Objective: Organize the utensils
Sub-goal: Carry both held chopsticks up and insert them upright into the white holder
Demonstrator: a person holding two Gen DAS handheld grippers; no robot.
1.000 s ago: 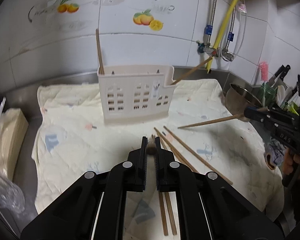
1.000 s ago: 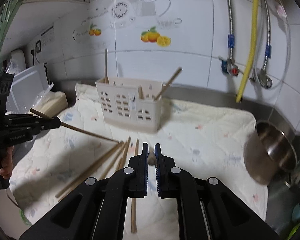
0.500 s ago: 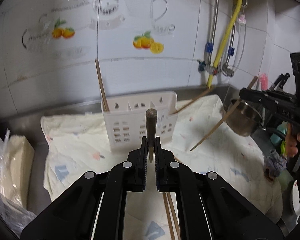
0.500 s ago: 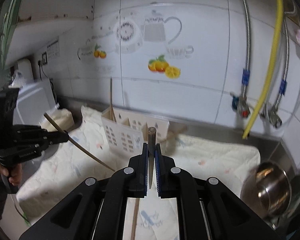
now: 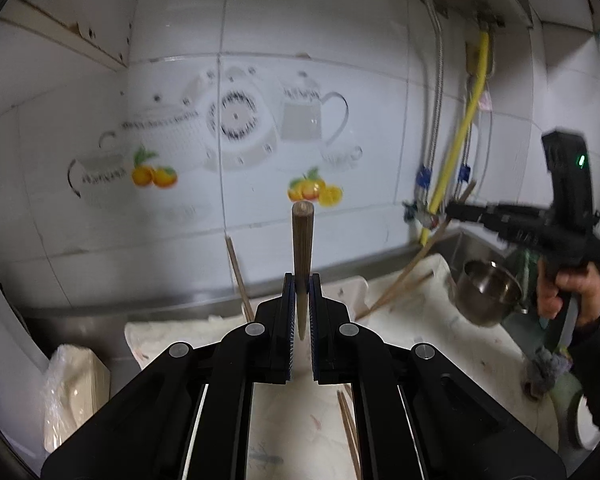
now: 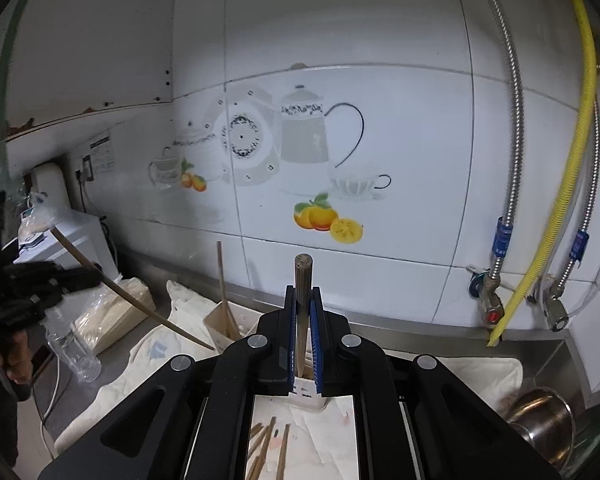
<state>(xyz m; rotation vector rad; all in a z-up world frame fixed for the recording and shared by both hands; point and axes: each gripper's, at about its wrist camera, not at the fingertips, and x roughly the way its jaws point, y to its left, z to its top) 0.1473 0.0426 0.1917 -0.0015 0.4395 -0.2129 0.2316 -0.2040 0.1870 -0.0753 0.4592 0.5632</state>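
Note:
My left gripper (image 5: pixel 300 292) is shut on a brown chopstick (image 5: pixel 302 240) that stands upright between its jaws, high above the counter. My right gripper (image 6: pixel 302 304) is shut on another chopstick (image 6: pixel 302 280), also upright. The beige utensil holder (image 6: pixel 220 326) shows only at its left corner, behind the right gripper, with one chopstick (image 6: pixel 222 280) standing in it. Several loose chopsticks (image 6: pixel 266 450) lie on the cream cloth (image 6: pixel 476 372) below. The right gripper (image 5: pixel 464 212) also shows in the left wrist view, and the left gripper (image 6: pixel 88 278) in the right wrist view.
A steel pot (image 5: pixel 490 296) sits at the right of the cloth (image 5: pixel 472 344). A wrapped pale block (image 5: pixel 74 384) lies at the left. Hoses and valves (image 6: pixel 496 280) hang on the tiled wall. A plastic bottle (image 6: pixel 74 350) lies left of the cloth.
Both grippers have risen and tilted up with their chopsticks. The holder has dropped out of the left view and is mostly hidden in the right view.

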